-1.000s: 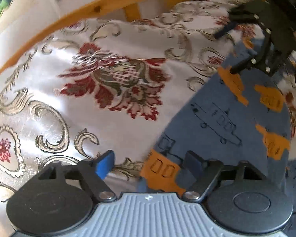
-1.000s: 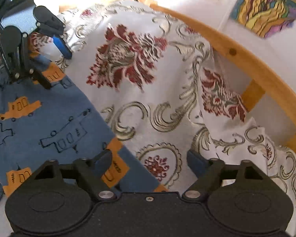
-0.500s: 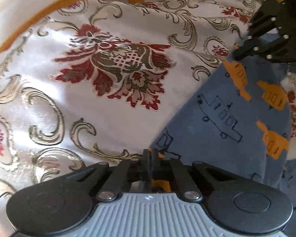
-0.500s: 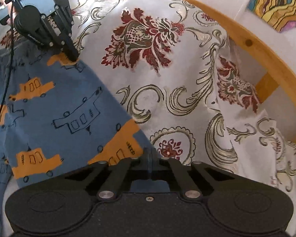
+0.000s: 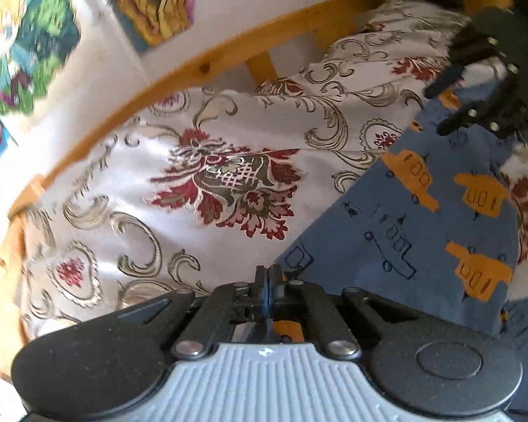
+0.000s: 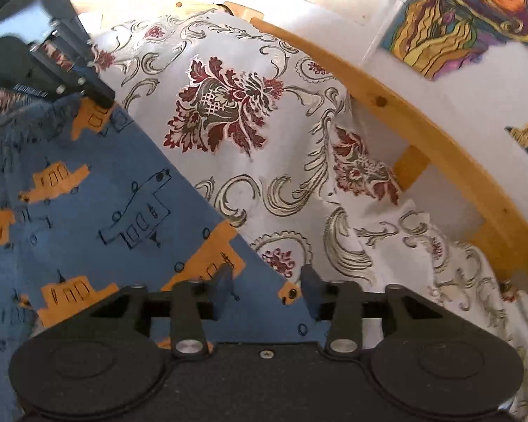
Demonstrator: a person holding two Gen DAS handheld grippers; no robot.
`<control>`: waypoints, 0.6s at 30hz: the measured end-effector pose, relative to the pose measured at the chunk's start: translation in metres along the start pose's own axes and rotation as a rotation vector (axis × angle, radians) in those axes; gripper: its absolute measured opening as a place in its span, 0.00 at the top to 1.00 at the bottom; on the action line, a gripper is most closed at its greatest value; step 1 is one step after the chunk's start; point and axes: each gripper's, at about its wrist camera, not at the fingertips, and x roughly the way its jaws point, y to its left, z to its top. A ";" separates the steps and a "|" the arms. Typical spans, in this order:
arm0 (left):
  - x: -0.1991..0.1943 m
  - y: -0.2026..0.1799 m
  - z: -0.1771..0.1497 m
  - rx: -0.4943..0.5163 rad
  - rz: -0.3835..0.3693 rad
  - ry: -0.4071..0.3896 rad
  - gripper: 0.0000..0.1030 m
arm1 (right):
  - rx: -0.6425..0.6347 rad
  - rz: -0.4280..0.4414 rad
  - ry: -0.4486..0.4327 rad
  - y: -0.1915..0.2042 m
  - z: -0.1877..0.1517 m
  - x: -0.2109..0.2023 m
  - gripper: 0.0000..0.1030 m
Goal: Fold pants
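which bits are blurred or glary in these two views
Left wrist view: wall pictures smeared by motion blur, sheen on the bedspread, wooden rail bowed by fisheye. Right wrist view: left gripper blurred, pants print sharp, wall washed out.

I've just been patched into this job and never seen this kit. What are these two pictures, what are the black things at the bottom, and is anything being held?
Each picture comes from a camera on a hand-held claw, looking forward along its two fingers. In the left view, the left claw is shut on the edge of the blue pants printed with orange vehicles. In the right view, the right claw is open, its fingers astride the pants' edge, gripping nothing. Each claw also appears in the other's picture. The pants lie on a white bedspread with red floral patterns, beside a curved wooden rail.
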 end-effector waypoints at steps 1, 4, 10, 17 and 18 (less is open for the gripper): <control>-0.002 -0.002 -0.001 0.012 0.012 -0.003 0.99 | -0.007 0.012 0.005 0.000 0.001 0.004 0.56; -0.003 -0.009 -0.005 0.049 0.045 -0.022 0.99 | -0.033 0.048 0.032 -0.001 0.006 0.022 0.56; 0.003 -0.015 -0.011 0.058 0.071 -0.044 0.99 | -0.104 0.119 0.135 -0.010 0.019 0.067 0.52; 0.004 -0.016 -0.014 0.067 0.077 -0.080 0.99 | -0.074 0.197 0.179 -0.019 0.008 0.083 0.85; 0.003 -0.016 -0.014 0.068 0.077 -0.082 0.99 | -0.079 0.186 0.169 -0.015 0.004 0.081 0.87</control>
